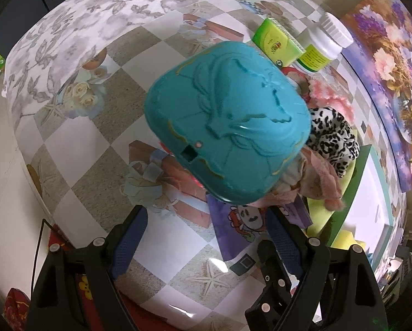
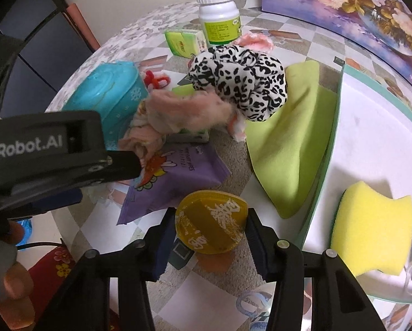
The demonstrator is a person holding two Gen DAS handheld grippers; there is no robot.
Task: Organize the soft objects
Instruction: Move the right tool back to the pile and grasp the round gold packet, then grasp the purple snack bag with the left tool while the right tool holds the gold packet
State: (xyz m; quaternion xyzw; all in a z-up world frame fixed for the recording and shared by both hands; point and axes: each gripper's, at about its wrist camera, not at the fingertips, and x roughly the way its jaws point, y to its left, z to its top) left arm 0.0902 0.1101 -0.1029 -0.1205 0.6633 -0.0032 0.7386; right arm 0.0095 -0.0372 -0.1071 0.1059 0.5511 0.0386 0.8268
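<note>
Right tongs (image 2: 211, 229) pinch a round yellow foil sachet (image 2: 210, 222) between both pads, seen only in the right wrist view. Left tongs (image 1: 206, 220) gape wide over the purple wipes packet (image 1: 233, 226); beyond them sits a teal embossed plastic box (image 1: 228, 121), then the leopard-print soft cloth (image 1: 332, 135).

Apparently "enRobot.AI" on left gripper (image 2: 117, 165)

A table with a checkered floral cloth (image 2: 206, 281) carries everything. Ahead of the right gripper lie a purple wipes packet (image 2: 175, 176), a lime cloth (image 2: 288, 143), a teal box (image 2: 109, 93) and a white bottle (image 2: 219, 13); to its right, a white tray (image 2: 371, 127).
</note>
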